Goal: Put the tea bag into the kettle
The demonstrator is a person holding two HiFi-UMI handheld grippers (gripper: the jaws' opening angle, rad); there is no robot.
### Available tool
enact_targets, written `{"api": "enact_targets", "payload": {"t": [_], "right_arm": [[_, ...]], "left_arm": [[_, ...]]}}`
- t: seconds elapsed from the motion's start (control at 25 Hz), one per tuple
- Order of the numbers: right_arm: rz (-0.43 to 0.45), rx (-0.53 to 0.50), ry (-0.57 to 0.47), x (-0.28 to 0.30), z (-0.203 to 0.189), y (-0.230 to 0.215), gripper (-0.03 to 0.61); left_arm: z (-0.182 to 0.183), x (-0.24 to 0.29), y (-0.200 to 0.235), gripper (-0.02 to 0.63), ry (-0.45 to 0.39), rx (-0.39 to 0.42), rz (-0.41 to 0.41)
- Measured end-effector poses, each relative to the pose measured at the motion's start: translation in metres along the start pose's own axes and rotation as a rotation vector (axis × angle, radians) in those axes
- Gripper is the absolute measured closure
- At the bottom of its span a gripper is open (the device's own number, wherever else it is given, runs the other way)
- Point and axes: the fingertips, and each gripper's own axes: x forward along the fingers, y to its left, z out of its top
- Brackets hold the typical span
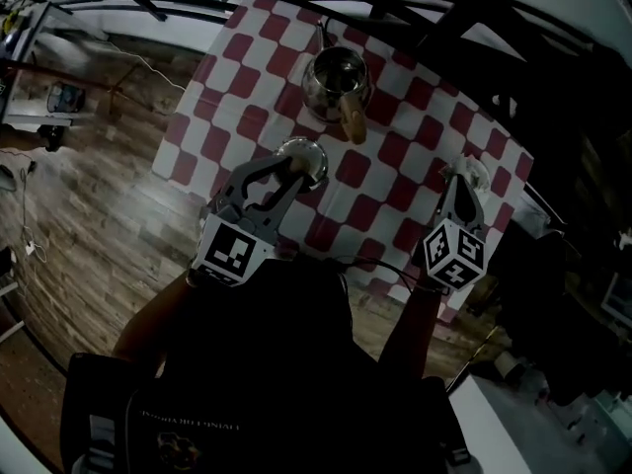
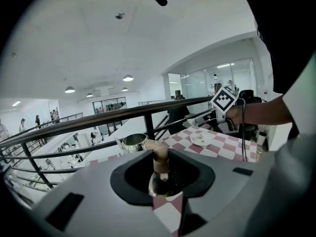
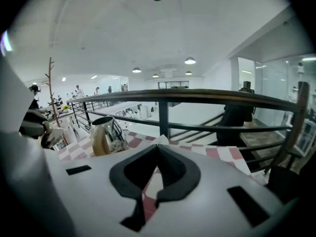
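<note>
A shiny metal kettle [image 1: 334, 79] with a wooden handle stands uncovered at the far side of the checkered table [image 1: 395, 181]; it also shows in both gripper views [image 2: 132, 142] [image 3: 106, 135]. My left gripper [image 1: 289, 169] [image 2: 163, 171] is shut on the kettle lid [image 1: 306, 156], its brown knob [image 2: 160, 154] standing between the jaws, nearer to me than the kettle. My right gripper [image 1: 462, 174] [image 3: 158, 149] is shut, over a small white plate [image 1: 480, 171] [image 2: 201, 138] with a small item on it. A white pointed bit shows at its tips; I cannot tell what it is.
A black railing [image 3: 197, 97] runs along the far side of the table. Wooden floor [image 1: 89, 196] lies off the table's left edge. A white counter [image 1: 523, 423] stands at the lower right.
</note>
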Motion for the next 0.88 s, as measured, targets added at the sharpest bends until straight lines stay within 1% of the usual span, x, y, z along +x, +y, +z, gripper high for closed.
{"api": "enact_targets", "payload": {"t": [0.12, 0.28, 0.52, 0.64, 0.88], "right_arm": [[0.082, -0.056, -0.079, 0.003, 0.033, 0.039, 0.561], [0.181, -0.126, -0.158, 0.007, 0.068, 0.093, 0.561], [0.298, -0.221, -0.248, 0.033, 0.12, 0.155, 0.561], [0.352, -0.262, -0.263, 0.05, 0.134, 0.183, 0.561], [0.413, -0.301, -0.217, 0.073, 0.131, 0.217, 0.558]], "left_arm": [[-0.005, -0.013, 0.01, 0.511, -0.016, -0.036, 0.034], [-0.006, -0.033, 0.021, 0.511, -0.033, -0.053, 0.057], [-0.011, -0.051, 0.039, 0.511, -0.046, -0.076, 0.114], [-0.015, -0.056, 0.049, 0.511, -0.046, -0.079, 0.144], [-0.02, -0.064, 0.063, 0.511, -0.039, -0.104, 0.176]]}}
